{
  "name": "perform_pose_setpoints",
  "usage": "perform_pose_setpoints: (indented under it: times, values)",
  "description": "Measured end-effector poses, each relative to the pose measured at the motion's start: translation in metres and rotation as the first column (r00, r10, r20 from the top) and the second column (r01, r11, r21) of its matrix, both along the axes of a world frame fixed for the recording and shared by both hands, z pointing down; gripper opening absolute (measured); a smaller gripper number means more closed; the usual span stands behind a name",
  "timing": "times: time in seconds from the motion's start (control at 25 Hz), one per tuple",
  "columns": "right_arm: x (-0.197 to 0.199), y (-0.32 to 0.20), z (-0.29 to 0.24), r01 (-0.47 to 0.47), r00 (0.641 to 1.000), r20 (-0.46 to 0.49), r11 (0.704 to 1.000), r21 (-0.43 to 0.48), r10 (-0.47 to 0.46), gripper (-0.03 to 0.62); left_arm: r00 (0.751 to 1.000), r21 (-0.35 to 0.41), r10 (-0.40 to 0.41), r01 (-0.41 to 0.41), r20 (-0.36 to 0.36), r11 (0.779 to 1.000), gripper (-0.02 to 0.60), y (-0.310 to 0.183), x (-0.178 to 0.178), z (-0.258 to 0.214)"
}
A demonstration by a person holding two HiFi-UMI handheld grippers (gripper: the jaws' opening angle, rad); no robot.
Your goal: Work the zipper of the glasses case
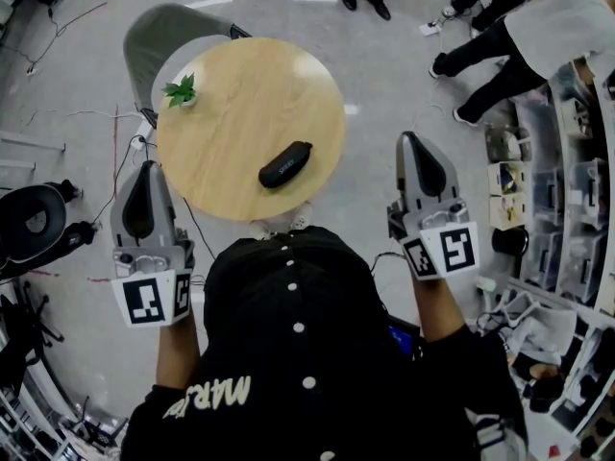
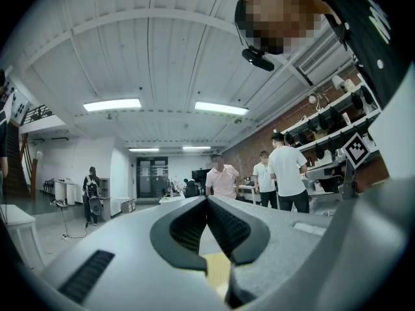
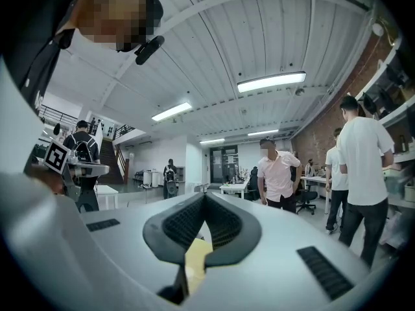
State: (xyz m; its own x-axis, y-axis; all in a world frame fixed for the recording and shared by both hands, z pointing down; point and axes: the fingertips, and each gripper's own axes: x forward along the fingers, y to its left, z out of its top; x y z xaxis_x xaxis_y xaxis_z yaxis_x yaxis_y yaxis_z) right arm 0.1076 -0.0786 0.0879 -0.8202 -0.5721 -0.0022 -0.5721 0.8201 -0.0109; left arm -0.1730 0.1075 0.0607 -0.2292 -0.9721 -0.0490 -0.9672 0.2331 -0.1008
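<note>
A black oblong glasses case [image 1: 285, 163] lies on the round wooden table [image 1: 231, 94], near its front right edge. My left gripper [image 1: 147, 168] hangs off the table's left side, level and shut with nothing in it. My right gripper [image 1: 411, 139] is held to the right of the table, also shut and empty. Both are well apart from the case. In the left gripper view the jaw tips [image 2: 207, 201] meet, and in the right gripper view the tips [image 3: 204, 196] meet too; neither view shows the case.
A small green plant [image 1: 181, 91] stands at the table's far left edge. A grey chair [image 1: 163, 36] sits behind the table. Shelves with boxes [image 1: 567, 190] line the right side. People stand at the far right [image 1: 519, 27].
</note>
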Motion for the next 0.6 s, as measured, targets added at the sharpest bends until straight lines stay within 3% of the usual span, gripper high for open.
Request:
perform_pose_setpoints:
  times: [0.6]
  values:
    - [-0.010,-0.003,0.004,0.035,0.999,-0.007,0.999,0.003,-0.035,0.003,1.000,0.013,-0.012,0.012,-0.003,1.000,0.003,-0.006,0.000,-0.001]
